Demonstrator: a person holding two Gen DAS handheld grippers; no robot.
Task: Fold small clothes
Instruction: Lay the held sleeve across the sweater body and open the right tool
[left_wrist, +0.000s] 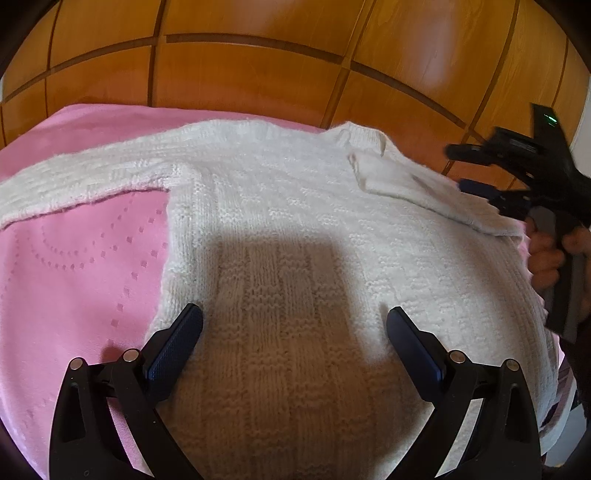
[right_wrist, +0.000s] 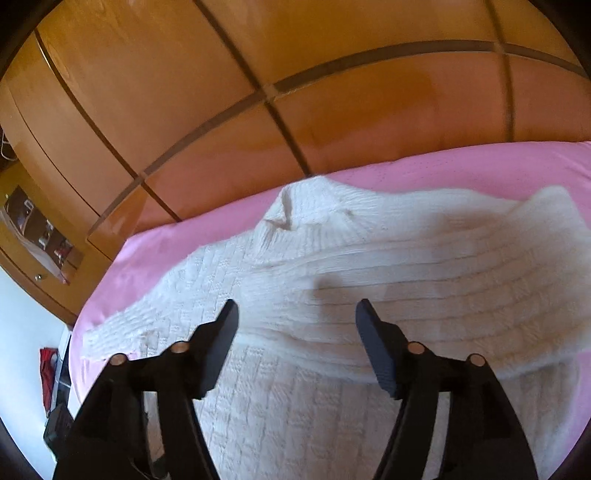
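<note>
Both hand-held grippers spread, empty, w/ white sweater (left_wrist: 295, 221) below; its hem cut off.

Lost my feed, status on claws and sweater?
Both claws open, left claw, right claw. White sweater flat on pink sheet, one sleeve folded in. Nothing obstructing.

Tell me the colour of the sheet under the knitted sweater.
Pink, with a faint dotted pattern; the sheet under the sweater shows best in the left wrist view.
</note>
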